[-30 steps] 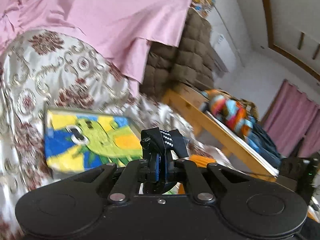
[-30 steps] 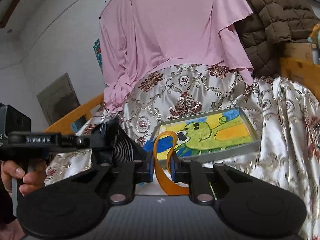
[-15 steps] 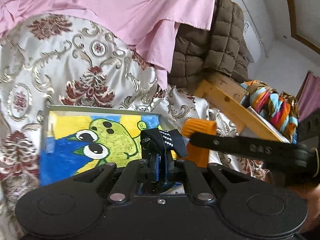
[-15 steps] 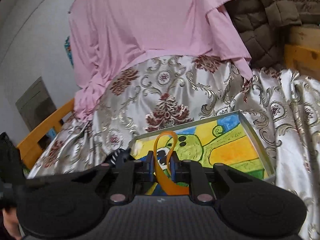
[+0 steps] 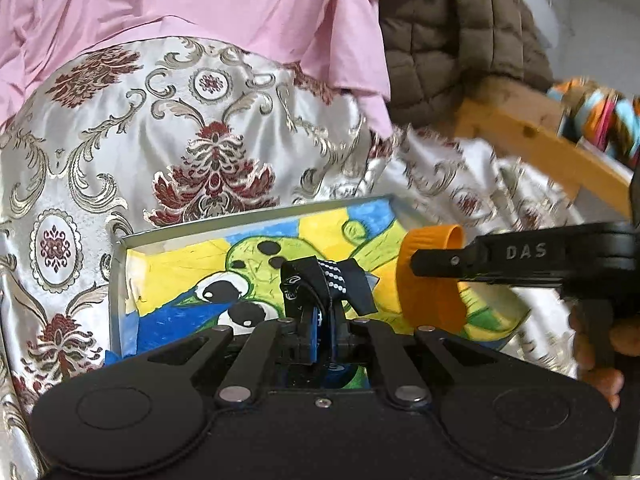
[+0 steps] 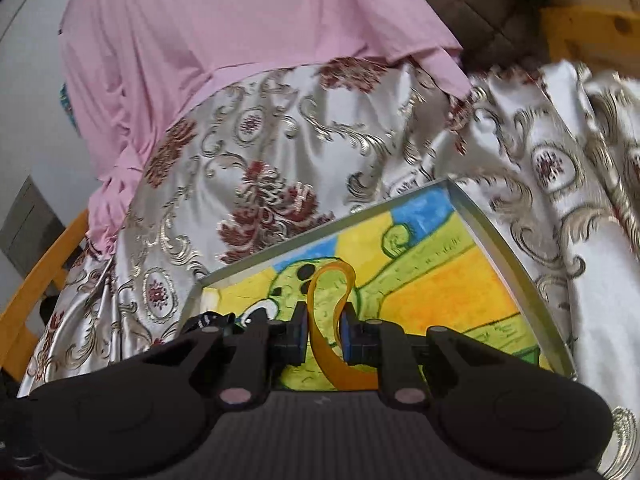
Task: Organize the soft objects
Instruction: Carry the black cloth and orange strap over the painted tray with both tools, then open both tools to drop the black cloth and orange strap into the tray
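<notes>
While both hover over the painted tray (image 5: 120, 264), my left gripper (image 5: 322, 316) pinches a black strap (image 5: 328, 280) tight and my right gripper (image 6: 324, 328) clamps an orange band (image 6: 332, 280).

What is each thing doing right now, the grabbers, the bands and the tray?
Left gripper: shut on the black band.
Right gripper: shut on the orange band, squashed into a loop.
Tray: lying on the patterned cloth, both bands above it.
</notes>
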### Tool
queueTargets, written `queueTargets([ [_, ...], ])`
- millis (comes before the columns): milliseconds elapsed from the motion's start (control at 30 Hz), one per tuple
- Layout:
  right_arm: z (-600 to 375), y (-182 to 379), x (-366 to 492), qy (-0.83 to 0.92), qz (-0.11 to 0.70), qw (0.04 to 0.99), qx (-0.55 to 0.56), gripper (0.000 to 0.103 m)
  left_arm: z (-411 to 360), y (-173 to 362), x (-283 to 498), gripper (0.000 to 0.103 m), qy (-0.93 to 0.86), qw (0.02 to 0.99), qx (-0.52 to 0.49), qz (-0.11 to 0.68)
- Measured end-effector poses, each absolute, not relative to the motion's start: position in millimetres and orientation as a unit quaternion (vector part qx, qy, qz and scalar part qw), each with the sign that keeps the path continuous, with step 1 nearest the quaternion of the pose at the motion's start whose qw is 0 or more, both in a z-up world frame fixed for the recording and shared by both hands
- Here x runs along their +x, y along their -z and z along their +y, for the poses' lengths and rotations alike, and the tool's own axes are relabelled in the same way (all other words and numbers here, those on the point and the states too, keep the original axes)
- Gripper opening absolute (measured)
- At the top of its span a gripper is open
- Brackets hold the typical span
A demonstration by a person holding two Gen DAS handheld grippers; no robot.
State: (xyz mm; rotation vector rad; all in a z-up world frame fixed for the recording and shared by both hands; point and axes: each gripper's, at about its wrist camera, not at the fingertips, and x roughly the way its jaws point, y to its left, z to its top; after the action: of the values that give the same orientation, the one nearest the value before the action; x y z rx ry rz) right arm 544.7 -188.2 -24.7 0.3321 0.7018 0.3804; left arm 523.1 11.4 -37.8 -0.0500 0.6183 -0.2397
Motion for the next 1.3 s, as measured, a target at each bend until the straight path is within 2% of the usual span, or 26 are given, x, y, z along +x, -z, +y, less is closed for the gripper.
queueTargets([
  [367, -198.0, 41.4, 544.7, -0.17, 0.37, 0.898, 0.164, 0.046, -13.0, 60.5, 526.8, 0.013, 0.098, 0.93, 0.06, 0.349],
  [533, -198.3, 40.7, 543.9, -0.166, 0.375, 0.898, 0.159, 0.054, -12.3, 62.8, 525.8, 0.018, 0.096, 0.928, 0.059, 0.356],
  [633, -199.7, 40.3, 543.1, -0.167, 0.378, 0.897, 0.16, 0.061, -12.0, 61.3, 523.5, 0.029, 0.095, 0.927, 0.062, 0.356],
  [733, -202.4, 39.0, 541.2, -0.167, 0.381, 0.895, 0.16, 0.071, -12.5, 57.1, 519.1, 0.034, 0.092, 0.928, 0.068, 0.355],
  [900, -209.0, 30.9, 533.7, -0.166, 0.377, 0.896, 0.166, 0.083, -13.6, 44.9, 507.4, 0.05, 0.083, 0.931, 0.083, 0.347],
  [1300, -229.6, -10.0, 494.1, -0.168, 0.347, 0.909, 0.157, 0.094, -17.3, -2.4, 464.2, 0.067, 0.077, 0.94, 0.106, 0.315],
])
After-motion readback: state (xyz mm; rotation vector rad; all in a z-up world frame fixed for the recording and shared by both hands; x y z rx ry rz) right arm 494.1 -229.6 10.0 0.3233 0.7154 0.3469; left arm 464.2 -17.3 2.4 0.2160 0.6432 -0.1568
